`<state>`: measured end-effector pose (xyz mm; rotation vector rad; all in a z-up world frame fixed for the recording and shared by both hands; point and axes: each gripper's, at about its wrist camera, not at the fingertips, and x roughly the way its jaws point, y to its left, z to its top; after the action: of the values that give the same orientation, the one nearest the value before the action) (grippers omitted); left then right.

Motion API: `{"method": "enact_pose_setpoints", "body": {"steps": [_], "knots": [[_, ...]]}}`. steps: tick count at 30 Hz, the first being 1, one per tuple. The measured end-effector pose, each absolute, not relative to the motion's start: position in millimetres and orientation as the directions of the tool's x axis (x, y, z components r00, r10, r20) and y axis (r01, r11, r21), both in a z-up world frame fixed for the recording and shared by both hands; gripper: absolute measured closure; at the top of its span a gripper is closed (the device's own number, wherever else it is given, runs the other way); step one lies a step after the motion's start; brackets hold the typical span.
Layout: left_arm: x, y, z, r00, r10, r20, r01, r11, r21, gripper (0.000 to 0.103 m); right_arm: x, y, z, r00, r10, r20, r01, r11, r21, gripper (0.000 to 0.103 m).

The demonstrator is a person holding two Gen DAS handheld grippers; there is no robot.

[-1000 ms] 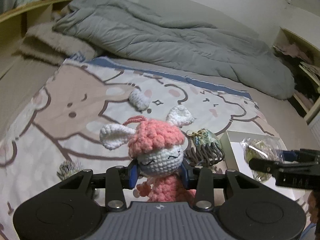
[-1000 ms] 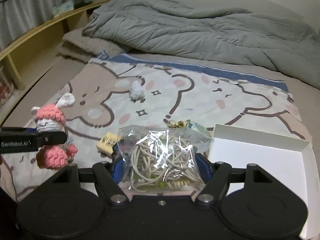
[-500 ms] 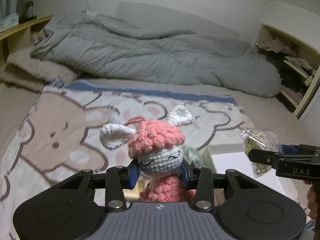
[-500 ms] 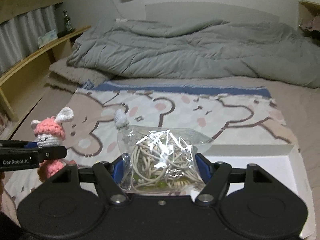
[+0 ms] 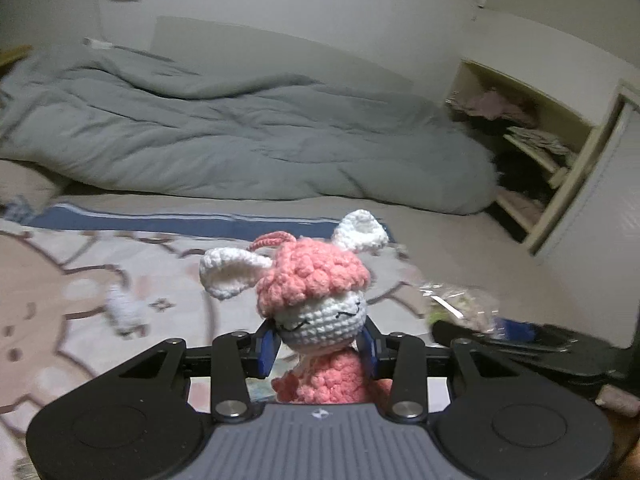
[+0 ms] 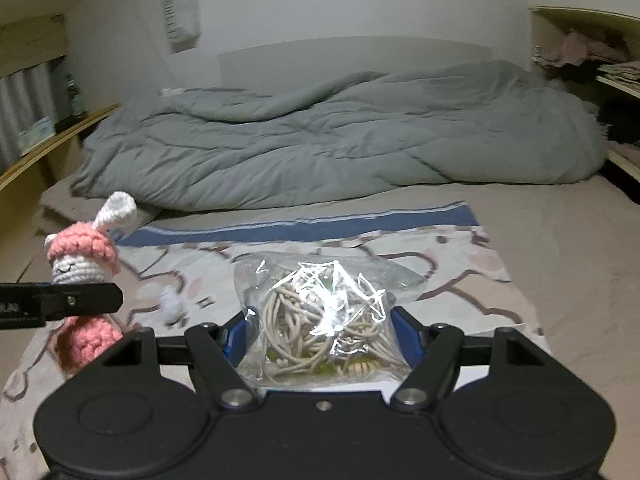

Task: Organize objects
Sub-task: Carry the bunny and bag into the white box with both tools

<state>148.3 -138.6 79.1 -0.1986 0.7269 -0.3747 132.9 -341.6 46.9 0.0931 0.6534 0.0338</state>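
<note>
Both claws have risen and tipped up since a second ago: the bed surface that filled the views has dropped low, and wall and headboard now take the upper half. The white box that lay ahead and to the right of the right claw is nearly gone from sight; only a pale strip shows just under that claw's fingers, so both loads are probably being carried over or toward it.

Ahead of both claws, well apart, the grey duvet (image 6: 340, 136) lies heaped across the far end of the bed. Nearer, the cartoon-print blanket (image 6: 460, 248) spreads below and ahead, its right border falling away to bare mattress with free room beyond. Off to the right of the left claw, a shelf unit (image 5: 560, 140) stands at the bed's side, an edge to keep clear of.

The right gripper (image 6: 320, 336) is clenched on a clear bag of cords (image 6: 324, 316), which bulges up between the blue pads. The left gripper (image 5: 318, 344) is clamped on a crochet bunny (image 5: 316, 300) at the neck, head upright above the fingers. The two claws sit close side by side, so a collision is the likelier risk. A small white plush (image 5: 124, 312) remains on the blanket, ahead and left of the left claw, not yet collected.
</note>
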Motion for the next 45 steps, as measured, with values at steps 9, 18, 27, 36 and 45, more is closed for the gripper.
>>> {"method": "enact_pose_setpoints", "body": {"steps": [9, 18, 27, 36, 45], "knots": [[182, -198, 15, 0.495, -0.522, -0.695, 0.319, 0.853, -0.413, 0.061, 152, -394, 6, 0.744, -0.034, -0.668, 0.098, 0.993, 0.059, 0.030], [205, -220, -64, 0.389, -0.510, -0.767, 0.291, 0.858, -0.423, 0.061, 161, -426, -54, 0.653, -0.041, -0.757, 0.128, 0.990, 0.057, 0.030], [236, -220, -98, 0.423, -0.472, -0.773, 0.265, 0.881, -0.392, 0.061, 181, -424, -86, 0.618, -0.010, -0.786, 0.085, 0.995, 0.055, 0.031], [239, -215, -94, 0.465, -0.418, -0.780, 0.295, 0.904, -0.309, 0.036, 193, -411, -89, 0.637, -0.041, -0.770, 0.074, 0.997, 0.008, 0.007], [233, -212, -94, 0.455, -0.395, -0.798, 0.295, 0.913, -0.283, 0.036, 184, -419, -86, 0.632, -0.048, -0.773, 0.109, 0.994, 0.027, 0.007]]}}
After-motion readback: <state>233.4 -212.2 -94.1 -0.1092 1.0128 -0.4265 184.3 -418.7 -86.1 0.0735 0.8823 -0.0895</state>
